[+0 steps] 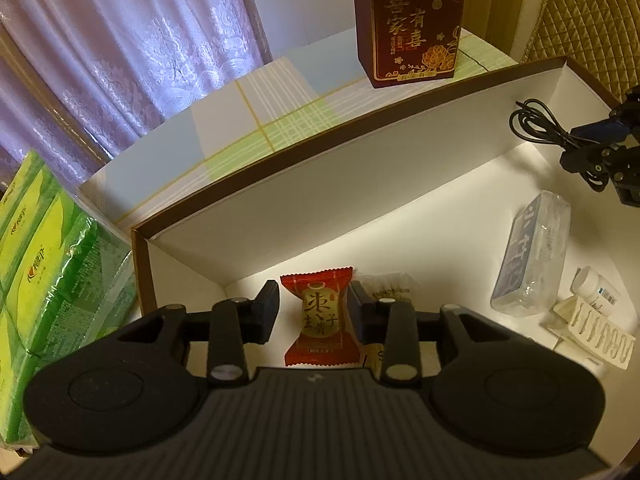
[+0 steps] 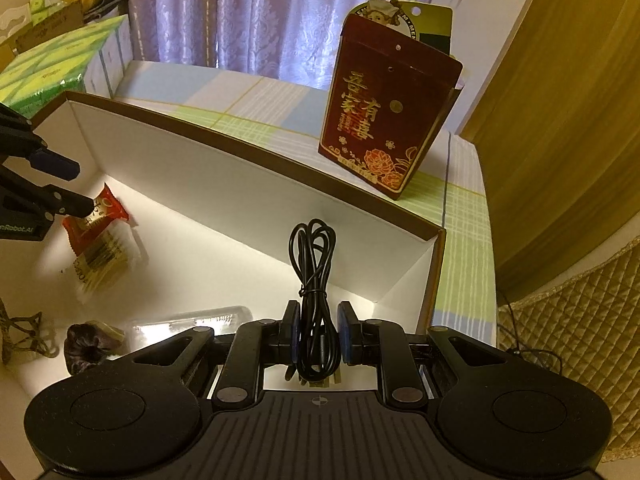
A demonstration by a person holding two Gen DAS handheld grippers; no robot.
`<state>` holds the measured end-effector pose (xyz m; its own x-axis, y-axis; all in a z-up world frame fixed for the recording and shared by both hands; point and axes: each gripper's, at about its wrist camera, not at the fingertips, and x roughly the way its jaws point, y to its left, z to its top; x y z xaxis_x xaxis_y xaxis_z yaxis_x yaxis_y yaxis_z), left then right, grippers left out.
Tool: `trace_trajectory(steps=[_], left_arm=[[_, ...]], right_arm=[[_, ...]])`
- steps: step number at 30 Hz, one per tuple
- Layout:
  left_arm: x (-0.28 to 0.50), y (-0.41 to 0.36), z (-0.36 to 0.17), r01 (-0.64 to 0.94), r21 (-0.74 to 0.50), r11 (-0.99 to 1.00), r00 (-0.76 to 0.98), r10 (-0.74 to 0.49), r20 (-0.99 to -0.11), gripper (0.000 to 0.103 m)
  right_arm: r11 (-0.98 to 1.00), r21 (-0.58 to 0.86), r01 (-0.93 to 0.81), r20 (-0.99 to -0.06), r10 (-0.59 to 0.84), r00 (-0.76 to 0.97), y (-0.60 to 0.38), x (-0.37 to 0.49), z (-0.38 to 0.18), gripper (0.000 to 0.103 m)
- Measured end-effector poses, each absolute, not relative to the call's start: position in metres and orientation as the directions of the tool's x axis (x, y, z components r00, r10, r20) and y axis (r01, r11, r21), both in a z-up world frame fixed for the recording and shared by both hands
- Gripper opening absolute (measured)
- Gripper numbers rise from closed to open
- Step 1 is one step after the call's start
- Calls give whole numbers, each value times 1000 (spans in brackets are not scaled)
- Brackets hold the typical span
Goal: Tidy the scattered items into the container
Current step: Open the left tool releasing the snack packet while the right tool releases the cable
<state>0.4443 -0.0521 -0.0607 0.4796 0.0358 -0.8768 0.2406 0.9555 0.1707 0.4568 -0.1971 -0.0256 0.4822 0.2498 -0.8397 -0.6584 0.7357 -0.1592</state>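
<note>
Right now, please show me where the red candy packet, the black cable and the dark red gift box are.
red candy packet (image 1: 318, 316): left wrist view, on its gold label.
black cable (image 2: 314, 264): right wrist view, on the coiled loops above the tie.
dark red gift box (image 2: 380, 120): right wrist view, on its printed front face.

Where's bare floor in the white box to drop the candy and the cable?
Widest free patch: box floor along the far wall, between red candy in the left gripper and clear plastic case. Also bare beyond the black cable in the right gripper, toward the far right corner. Crowded: near side around the case, small white bottle, paper pieces.
</note>
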Motion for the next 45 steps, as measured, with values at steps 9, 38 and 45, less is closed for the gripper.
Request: trace_trajectory(steps=[9,38,45], left_arm=[[441,-55,-53,245,164,956,491,23,-871,33],[314,-45,35,112,6,994,607,-64,-792,87],[263,-36,46,56,-4,998,612,-38,-790,87]], right_arm=[[705,-165,-690,-804,309,508,-201,456,-19,22],[744,3,-669,-710,473,522,-244,359,61,100],[762,27,-647,-699,477,533,-256,323,67,100]])
